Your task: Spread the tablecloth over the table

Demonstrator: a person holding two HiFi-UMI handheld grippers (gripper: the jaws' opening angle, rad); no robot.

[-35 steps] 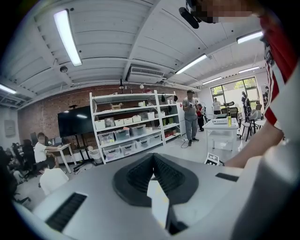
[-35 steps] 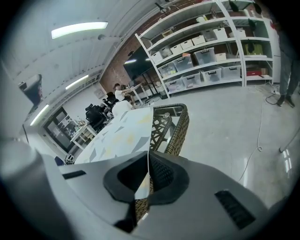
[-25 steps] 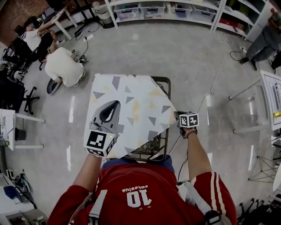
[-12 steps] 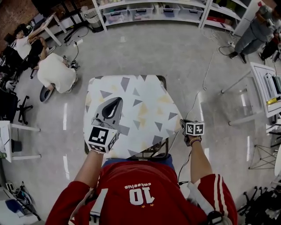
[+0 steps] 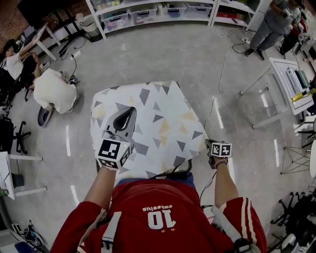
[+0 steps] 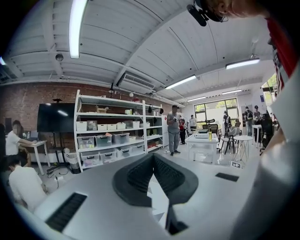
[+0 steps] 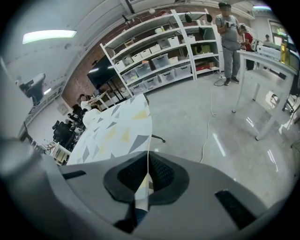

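A white tablecloth [image 5: 158, 123] with grey and yellow triangles lies over a small dark-framed table [image 5: 174, 173]; only the near rim of the frame shows. My left gripper [image 5: 129, 112] rests on top of the cloth's left half, pointing away from me. In the left gripper view, the left gripper [image 6: 153, 157] has its jaws closed tip to tip, with patterned cloth showing between the pads. My right gripper [image 5: 207, 144] is off the table's right side, shut on the cloth's right corner. In the right gripper view, the right gripper [image 7: 147, 171] has the edge of the tablecloth [image 7: 117, 126] running between its pads.
A person in white [image 5: 52, 91] crouches on the floor to the table's left. Shelves with bins [image 5: 148, 10] line the back wall. A white table [image 5: 291, 84] stands at the right, a person [image 5: 269, 24] beyond it. A cable [image 5: 222, 74] trails across the floor.
My right gripper has drawn the cloth's corner outward to the right, and the cloth now covers more of the table frame. My left gripper has stayed almost in place.
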